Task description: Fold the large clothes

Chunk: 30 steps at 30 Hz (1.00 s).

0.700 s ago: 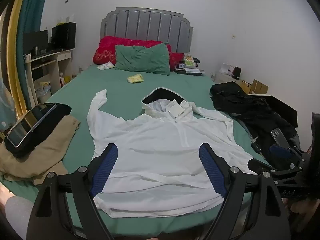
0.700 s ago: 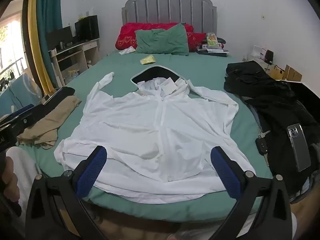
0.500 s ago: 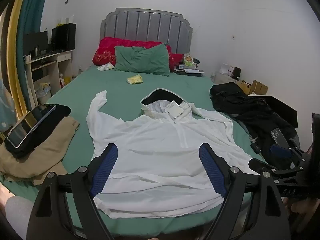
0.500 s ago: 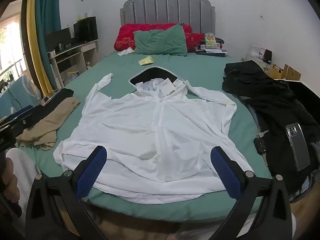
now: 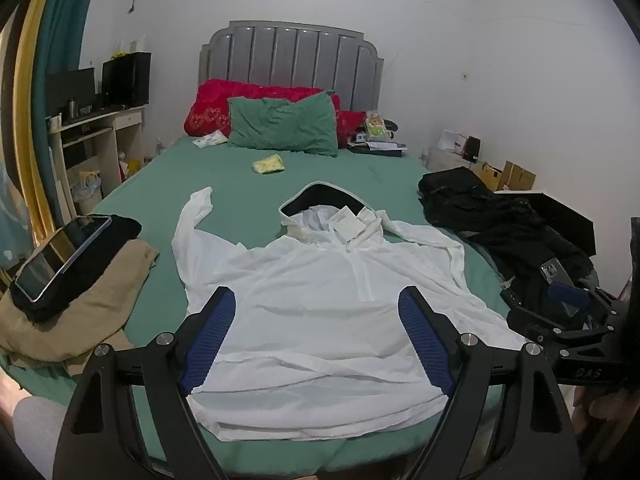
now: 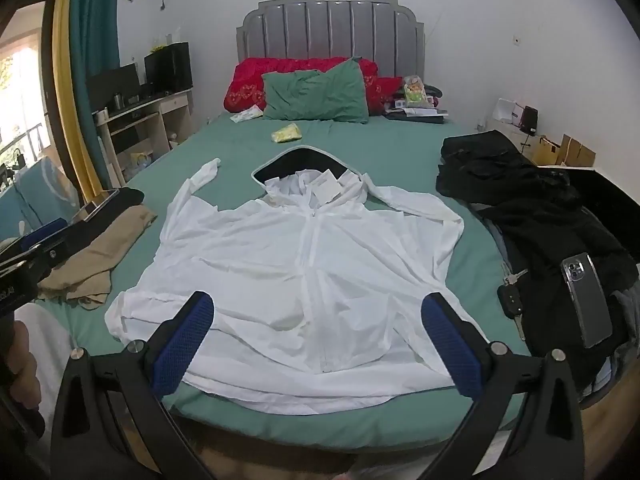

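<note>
A bed (image 5: 180, 184) with a green sheet filled a white-walled room, its grey padded headboard (image 5: 290, 54) at the far end. A white hooded jacket (image 5: 320, 304) lay spread flat, front up, across the near half of the bed, hood toward a green pillow (image 5: 282, 126). Black clothes (image 6: 532, 204) were heaped along the right edge with a phone (image 6: 586, 300) on top; tan clothing (image 5: 68, 320) lay at the left edge. The left gripper (image 5: 316, 336) and right gripper (image 6: 320, 344) both hovered above the jacket's hem, jaws wide apart, empty, tilted downward.
</note>
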Each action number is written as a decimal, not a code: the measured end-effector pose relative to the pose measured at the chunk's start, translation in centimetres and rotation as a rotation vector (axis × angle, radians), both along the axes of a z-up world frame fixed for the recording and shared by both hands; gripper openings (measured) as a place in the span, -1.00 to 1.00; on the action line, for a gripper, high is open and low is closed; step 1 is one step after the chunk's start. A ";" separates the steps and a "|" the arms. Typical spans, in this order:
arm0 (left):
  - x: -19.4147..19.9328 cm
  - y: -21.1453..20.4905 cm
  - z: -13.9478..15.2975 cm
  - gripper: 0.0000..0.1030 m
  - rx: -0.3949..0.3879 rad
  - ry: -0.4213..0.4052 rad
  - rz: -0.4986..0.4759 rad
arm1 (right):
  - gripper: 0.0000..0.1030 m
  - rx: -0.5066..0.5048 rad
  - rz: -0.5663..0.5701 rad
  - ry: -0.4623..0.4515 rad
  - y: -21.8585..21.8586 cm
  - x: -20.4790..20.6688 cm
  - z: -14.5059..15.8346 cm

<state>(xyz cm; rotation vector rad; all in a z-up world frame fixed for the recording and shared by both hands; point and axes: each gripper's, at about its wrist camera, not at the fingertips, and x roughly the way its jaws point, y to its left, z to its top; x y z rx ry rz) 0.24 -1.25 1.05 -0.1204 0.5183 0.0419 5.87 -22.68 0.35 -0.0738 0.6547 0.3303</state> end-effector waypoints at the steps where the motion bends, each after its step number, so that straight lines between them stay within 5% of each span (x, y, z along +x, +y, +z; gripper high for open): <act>1: 0.0 -0.1 0.1 0.67 0.000 -0.001 0.000 | 0.99 0.000 -0.002 -0.002 0.0 -0.1 0.1; 30: -0.4 0.0 1.2 0.67 0.012 -0.026 -0.001 | 0.99 -0.001 -0.007 -0.015 0.0 0.0 0.7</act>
